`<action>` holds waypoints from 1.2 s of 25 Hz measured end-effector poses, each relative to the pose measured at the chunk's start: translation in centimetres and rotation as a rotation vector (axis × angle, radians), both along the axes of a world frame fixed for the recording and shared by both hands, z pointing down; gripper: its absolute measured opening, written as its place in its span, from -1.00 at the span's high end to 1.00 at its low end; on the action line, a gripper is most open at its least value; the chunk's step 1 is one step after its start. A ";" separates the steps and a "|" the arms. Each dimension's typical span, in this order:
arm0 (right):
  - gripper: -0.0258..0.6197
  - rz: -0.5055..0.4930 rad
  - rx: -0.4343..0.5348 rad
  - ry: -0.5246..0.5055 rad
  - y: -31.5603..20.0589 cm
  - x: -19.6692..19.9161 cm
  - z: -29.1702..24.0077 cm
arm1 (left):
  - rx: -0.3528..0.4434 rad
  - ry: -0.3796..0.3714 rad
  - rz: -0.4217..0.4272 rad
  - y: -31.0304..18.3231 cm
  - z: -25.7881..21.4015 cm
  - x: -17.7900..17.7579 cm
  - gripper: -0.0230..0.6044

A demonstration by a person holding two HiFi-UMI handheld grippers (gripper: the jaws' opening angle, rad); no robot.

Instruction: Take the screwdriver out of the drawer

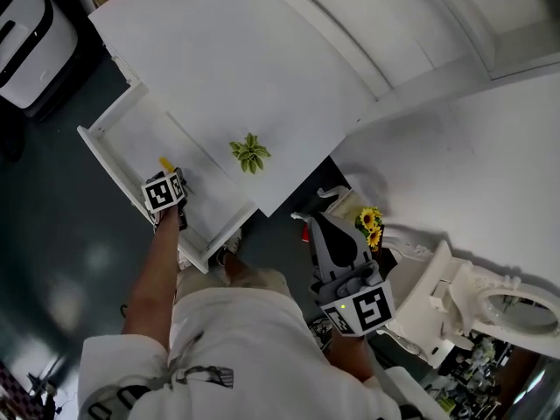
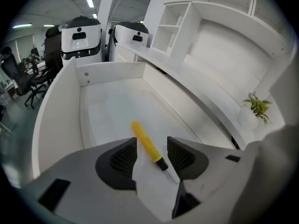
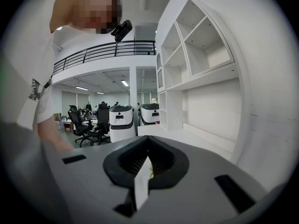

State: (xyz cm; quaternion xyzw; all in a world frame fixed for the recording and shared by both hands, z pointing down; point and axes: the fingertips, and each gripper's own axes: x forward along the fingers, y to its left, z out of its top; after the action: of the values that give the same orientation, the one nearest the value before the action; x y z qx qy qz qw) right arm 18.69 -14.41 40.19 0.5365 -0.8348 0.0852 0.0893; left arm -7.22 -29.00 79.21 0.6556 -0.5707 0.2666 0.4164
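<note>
The yellow screwdriver (image 2: 148, 146) is seen lying flat on the floor of the open white drawer (image 2: 60, 120). It is framed between the spread jaws of the left gripper (image 2: 152, 149), with neither pad pressed on it. A small plant (image 1: 250, 153) is set on the white desk (image 1: 219, 51) just above the drawer. The right gripper (image 3: 148, 148) is held well apart, near some sunflowers (image 1: 370, 220), its jaws pressed together on nothing. White robots (image 2: 81, 36) and chairs (image 2: 18, 76) are ranged beyond the drawer.

Screwdriver (image 2: 147, 146) with yellow handle, black collar and thin metal shaft, lying flat and aslant on the drawer floor, white drawer (image 2: 58, 111) standing pulled open, its floor showing.
</note>
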 end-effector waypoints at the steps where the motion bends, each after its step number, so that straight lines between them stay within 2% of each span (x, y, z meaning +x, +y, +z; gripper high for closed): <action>1: 0.90 0.001 0.000 0.000 -0.1 0.3 0.1 | -0.009 0.005 -0.010 0.0 0.3 0.1 0.26; 18: 0.90 -0.017 -0.022 -0.010 -1.6 3.2 1.5 | -0.107 -0.021 -0.072 -0.1 3.5 0.8 0.50; 24: 0.90 -0.013 -0.040 -0.019 -1.0 4.2 2.4 | -0.117 -0.083 0.003 -0.5 3.5 1.4 0.53; 30: 0.90 -0.023 -0.023 -0.033 -1.2 4.8 2.2 | -0.106 -0.018 -0.006 -0.3 3.3 1.3 0.64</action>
State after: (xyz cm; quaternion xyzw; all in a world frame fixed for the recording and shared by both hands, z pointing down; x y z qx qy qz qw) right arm 23.53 -15.63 42.43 0.5242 -0.8414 0.1027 0.0824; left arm -5.90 -29.27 82.53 0.6284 -0.5615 0.3011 0.4463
